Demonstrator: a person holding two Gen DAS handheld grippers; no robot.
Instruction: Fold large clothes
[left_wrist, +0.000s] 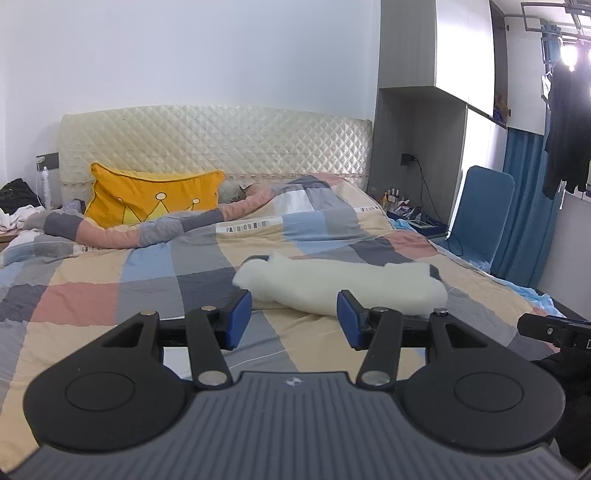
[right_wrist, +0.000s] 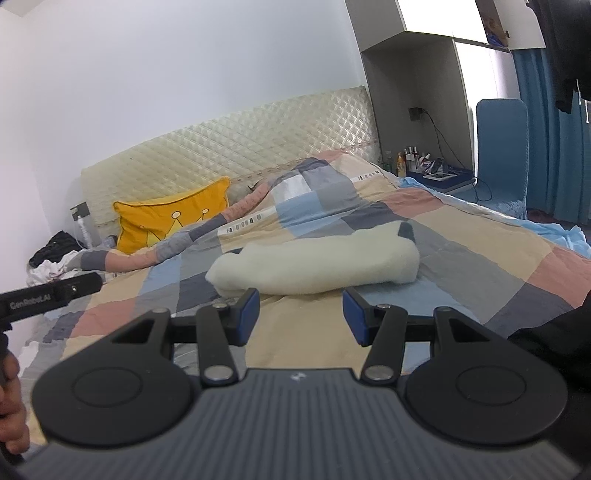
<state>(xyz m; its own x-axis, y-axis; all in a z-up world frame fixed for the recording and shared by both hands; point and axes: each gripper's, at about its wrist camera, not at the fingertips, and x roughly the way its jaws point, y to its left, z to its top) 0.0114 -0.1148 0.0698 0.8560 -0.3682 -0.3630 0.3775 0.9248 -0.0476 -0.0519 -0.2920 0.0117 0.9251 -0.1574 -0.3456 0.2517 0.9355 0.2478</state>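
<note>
The left gripper (left_wrist: 293, 319) hangs over the bed with its blue pads (left_wrist: 238, 319) spread apart and nothing between them; the right gripper (right_wrist: 301, 317) is released in the same way, its pads (right_wrist: 248, 315) apart over bare quilt. Just beyond the fingertips of both lies the folded cream fleece garment (left_wrist: 340, 284), resting on the checked quilt (left_wrist: 110, 280), not touched by either tool. From the left gripper its long axis runs across the view, left to right, with a dark patch of fabric showing at the far right end; from the right gripper (right_wrist: 314, 264) the same bundle slants slightly, its right end farther away and higher in the picture. Only the left wrist view shows dark clothes hanging on a rack (left_wrist: 565, 122) to the upper right, and the other tool's black tip at the right edge. Only the right wrist view shows the person's hand (right_wrist: 11, 402) at the lower left, gripping the other tool's handle, whose side reads "GenRobot.AI" (right_wrist: 31, 295). A white strip on the quilt carries letters, partly legible as "FASHION H M" (left_wrist: 245, 228). Beyond the garment a yellow cushion with crown outlines (left_wrist: 155, 199) leans against the quilted headboard (left_wrist: 221, 140), and a blue chair (left_wrist: 484, 214) stands off to the right.
</note>
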